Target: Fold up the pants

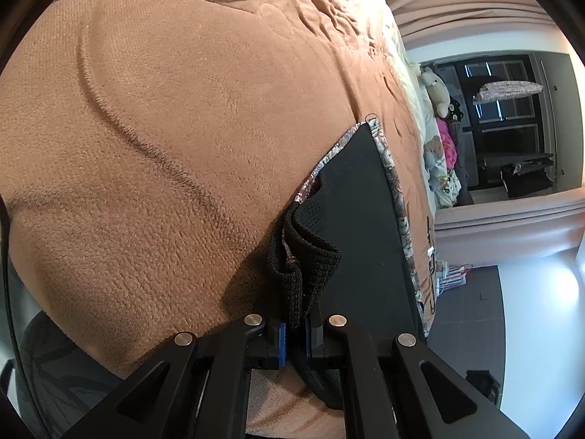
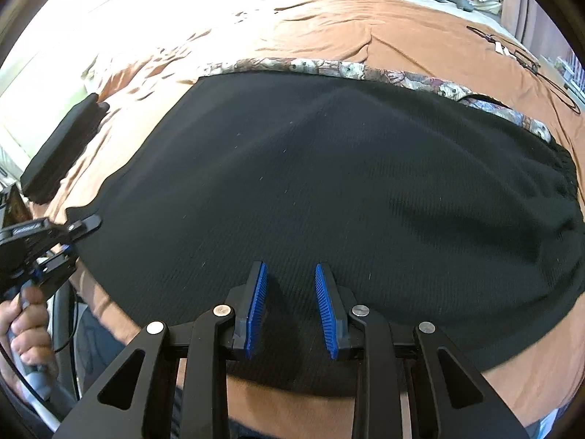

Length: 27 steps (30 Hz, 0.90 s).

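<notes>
Black knit pants [image 2: 310, 183] lie spread flat on a brown fleece blanket [image 2: 420, 29]. A flower-patterned fabric [image 2: 329, 67] shows along their far edge. In the left wrist view my left gripper [image 1: 298, 325] is shut on a bunched edge of the pants [image 1: 358, 219], and the knit cloth stands up between its blue pads. The right wrist view shows that same left gripper [image 2: 78, 241] at the pants' left corner, held by a hand [image 2: 25, 329]. My right gripper [image 2: 290, 267] points down over the near middle of the pants, open, with nothing between its blue pads.
The blanket [image 1: 164, 146] covers a bed, with wrinkles toward the far side. A long black object [image 2: 58, 146] lies on the bed at the left. A thin black cord [image 2: 512, 51] lies at the far right. Stuffed toys [image 1: 438, 91] are piled at the bed's end.
</notes>
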### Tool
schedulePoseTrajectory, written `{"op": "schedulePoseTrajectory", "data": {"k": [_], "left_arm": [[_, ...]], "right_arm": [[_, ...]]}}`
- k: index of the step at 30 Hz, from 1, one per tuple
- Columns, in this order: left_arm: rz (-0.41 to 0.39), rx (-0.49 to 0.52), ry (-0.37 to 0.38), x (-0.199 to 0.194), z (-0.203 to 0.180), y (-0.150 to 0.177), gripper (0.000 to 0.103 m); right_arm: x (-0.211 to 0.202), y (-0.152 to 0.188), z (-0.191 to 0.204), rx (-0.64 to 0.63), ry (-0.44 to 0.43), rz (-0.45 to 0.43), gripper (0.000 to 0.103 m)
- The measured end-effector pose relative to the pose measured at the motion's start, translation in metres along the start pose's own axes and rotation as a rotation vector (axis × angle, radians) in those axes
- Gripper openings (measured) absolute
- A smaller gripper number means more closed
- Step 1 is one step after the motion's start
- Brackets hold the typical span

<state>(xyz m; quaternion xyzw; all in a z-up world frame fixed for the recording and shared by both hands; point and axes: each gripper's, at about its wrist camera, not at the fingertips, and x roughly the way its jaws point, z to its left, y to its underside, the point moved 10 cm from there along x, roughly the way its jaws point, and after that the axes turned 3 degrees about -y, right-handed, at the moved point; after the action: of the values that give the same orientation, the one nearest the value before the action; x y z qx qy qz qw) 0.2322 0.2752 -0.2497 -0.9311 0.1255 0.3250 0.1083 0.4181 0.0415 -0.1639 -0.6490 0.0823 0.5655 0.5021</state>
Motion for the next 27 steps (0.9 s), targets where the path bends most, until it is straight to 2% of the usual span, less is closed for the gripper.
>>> {"op": "schedulePoseTrajectory", "data": {"k": [9, 17, 27], "left_arm": [[-0.007, -0.025, -0.027, 0.003, 0.002, -0.003, 0.005], [-0.016, -0.072, -0.04, 0.002, 0.006, -0.003, 0.005], [-0.012, -0.08, -0.071, 0.004, 0.008, -0.005, 0.008]], "right_arm": [[0.029, -0.019, -0.006, 0.061, 0.019, -0.007, 0.022], [0.047, -0.055, -0.022, 0.125, 0.027, -0.017, 0.021], [0.076, -0.095, -0.034, 0.155, 0.027, -0.017, 0.017]]}}
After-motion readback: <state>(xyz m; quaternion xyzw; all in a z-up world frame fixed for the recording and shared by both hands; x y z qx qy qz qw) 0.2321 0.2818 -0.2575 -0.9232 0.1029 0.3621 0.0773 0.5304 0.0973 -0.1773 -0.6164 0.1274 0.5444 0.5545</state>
